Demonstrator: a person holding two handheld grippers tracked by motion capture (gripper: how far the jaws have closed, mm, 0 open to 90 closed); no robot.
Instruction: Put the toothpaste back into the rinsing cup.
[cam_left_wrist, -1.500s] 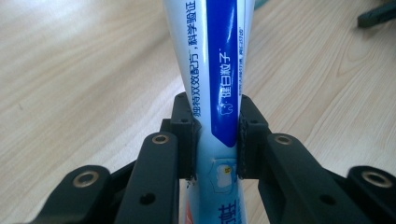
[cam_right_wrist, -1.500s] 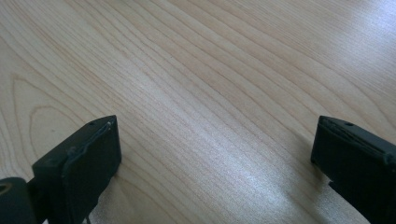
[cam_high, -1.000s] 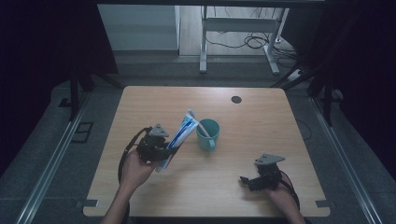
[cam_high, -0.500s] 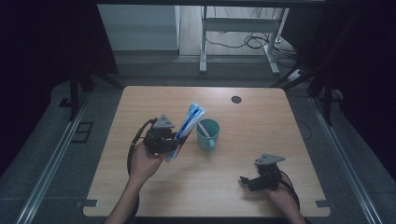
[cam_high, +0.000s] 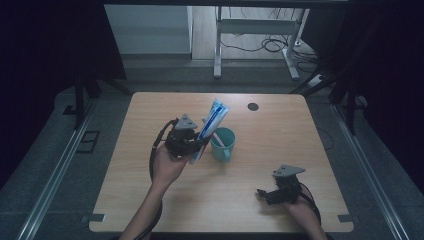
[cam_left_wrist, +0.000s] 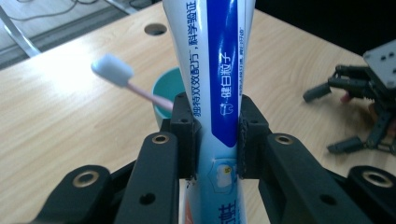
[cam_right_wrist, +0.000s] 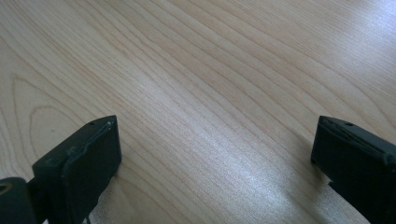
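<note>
Toothpaste tube (cam_left_wrist: 219, 70) sits clamped between the pads of my left gripper (cam_left_wrist: 217, 135), white with a blue band and printed characters, its length running up past the jaws. In the high view the left gripper (cam_high: 192, 142) holds the tube (cam_high: 212, 125) tilted, just beside the teal cup (cam_high: 223, 145) and reaching above its rim. The cup has a handle on the side facing me and stands near the middle of the wooden table (cam_high: 150, 200). I see a toothbrush (cam_left_wrist: 123, 79) leaning in the cup (cam_left_wrist: 164, 98), its pale blue head sticking up and out over the rim on a pink handle; I cannot tell whether anything else is in there. My right gripper (cam_high: 270, 194) rests low on the table near my edge, well apart from the cup. Its jaws stand wide apart over bare wood, with nothing between them (cam_right_wrist: 210, 154).
</note>
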